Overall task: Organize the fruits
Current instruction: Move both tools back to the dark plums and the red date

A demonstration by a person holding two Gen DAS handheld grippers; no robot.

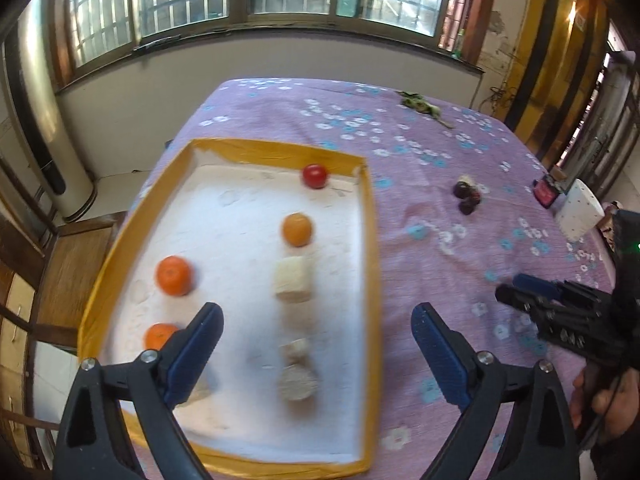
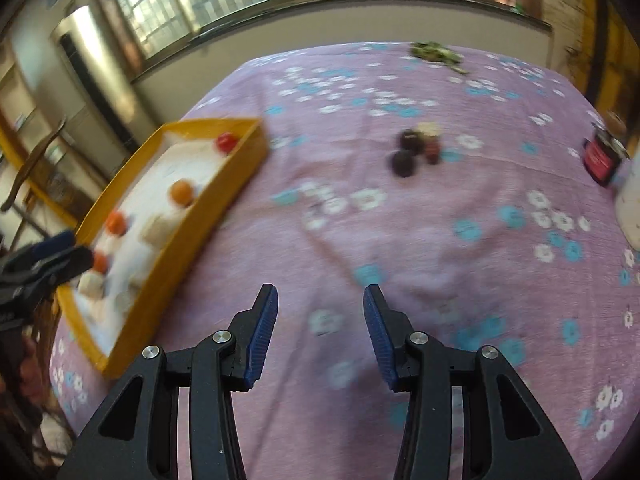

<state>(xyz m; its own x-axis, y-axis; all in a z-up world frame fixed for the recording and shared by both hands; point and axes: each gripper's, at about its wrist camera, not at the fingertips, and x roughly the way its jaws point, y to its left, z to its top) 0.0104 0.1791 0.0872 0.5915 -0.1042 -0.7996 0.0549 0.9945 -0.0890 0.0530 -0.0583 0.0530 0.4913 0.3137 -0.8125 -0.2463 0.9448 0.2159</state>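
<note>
A yellow-rimmed tray (image 1: 370,216) with a white floor lies on the purple flowered cloth. In it are a red fruit (image 1: 314,176), three oranges (image 1: 296,230) (image 1: 173,275) (image 1: 159,336) and several pale cut pieces (image 1: 293,280). My left gripper (image 1: 316,330) is open and empty above the tray's near part. Dark purple fruits (image 1: 466,196) lie on the cloth to the right, also seen in the right wrist view (image 2: 414,148). My right gripper (image 2: 320,330) is open and empty above bare cloth; it shows at the right in the left wrist view (image 1: 520,292). The tray (image 2: 224,196) lies to its left.
A dark red jar (image 2: 600,158) and a white container (image 1: 578,216) stand at the table's right edge. Green leaves (image 1: 420,104) lie at the far side. A wooden chair (image 1: 76,264) stands left of the table, windows behind.
</note>
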